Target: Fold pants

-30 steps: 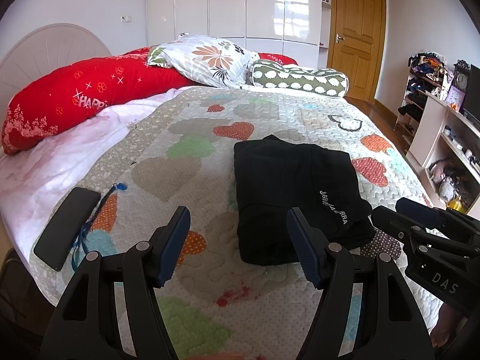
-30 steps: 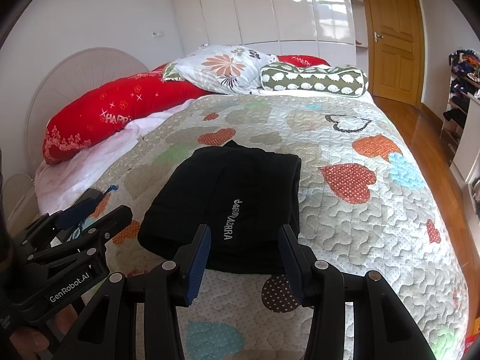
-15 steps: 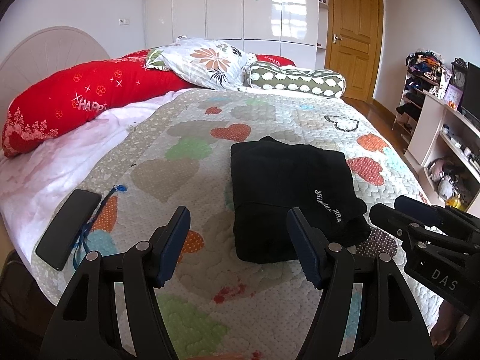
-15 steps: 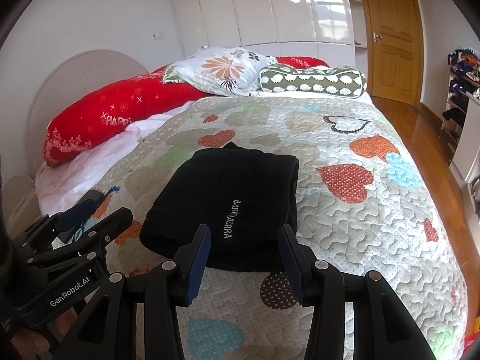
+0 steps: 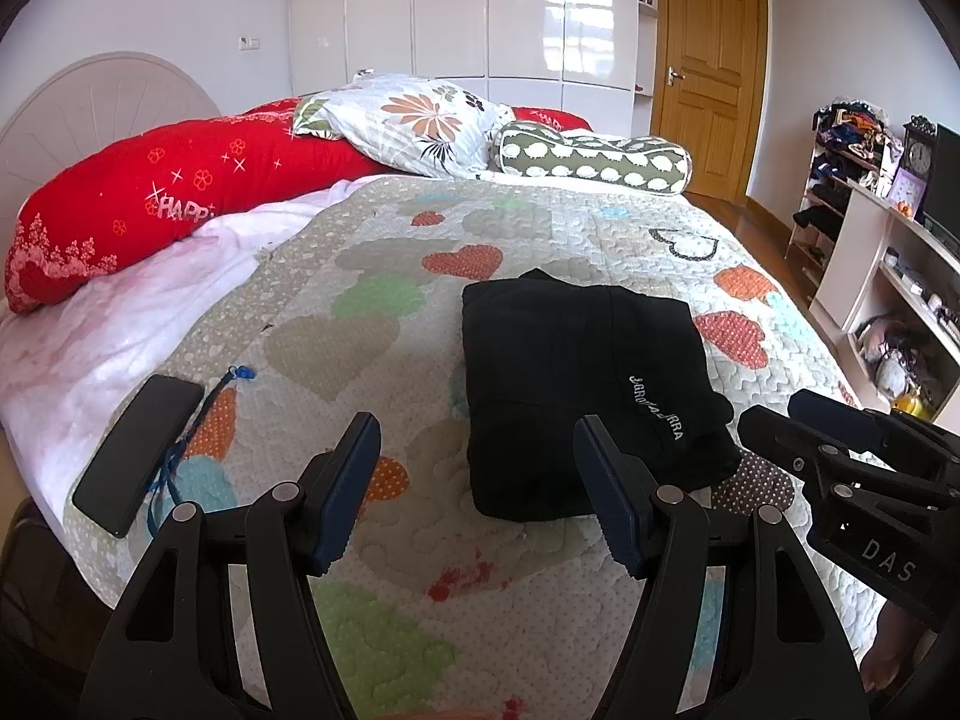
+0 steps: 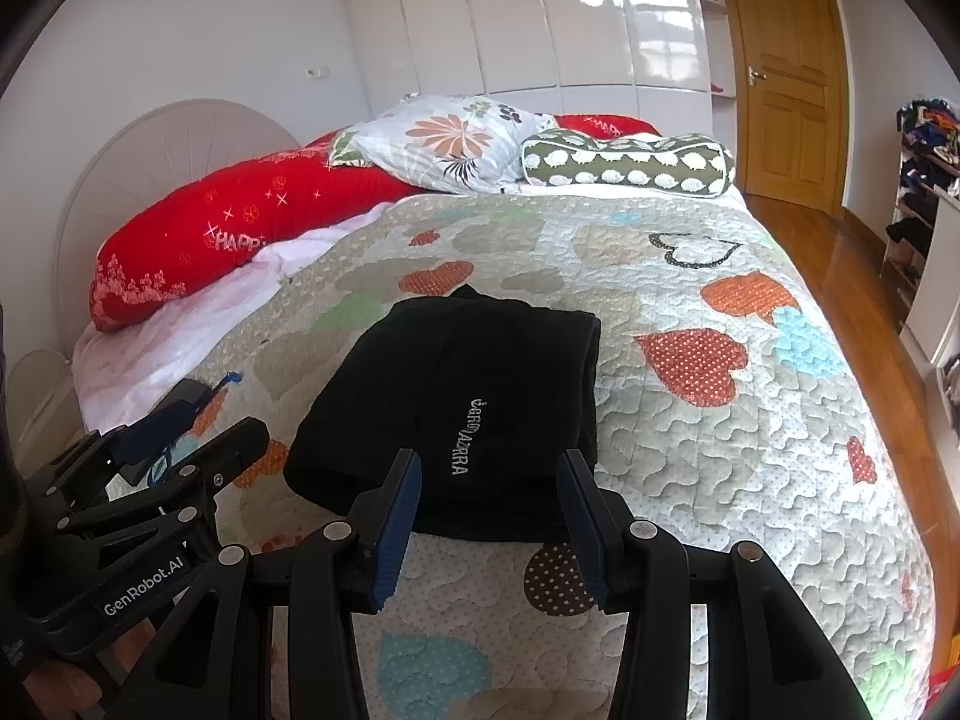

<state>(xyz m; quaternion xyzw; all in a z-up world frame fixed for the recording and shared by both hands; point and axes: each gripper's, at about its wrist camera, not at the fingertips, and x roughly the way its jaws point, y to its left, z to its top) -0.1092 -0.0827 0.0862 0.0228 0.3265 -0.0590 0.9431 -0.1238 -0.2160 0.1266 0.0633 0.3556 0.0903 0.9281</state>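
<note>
Pants: folded black fabric pants (image 6: 480, 396) lie just ahead of your right gripper (image 6: 489, 519).
Grippers: your left gripper (image 5: 477, 492) and right gripper both gape wide, empty.

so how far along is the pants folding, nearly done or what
Done: the black pants lie as a compact folded rectangle on the quilt. In hand: nothing; the left gripper and right gripper are both open, short of the fabric. Left: probably nothing, at most squaring up the near edge.
</note>
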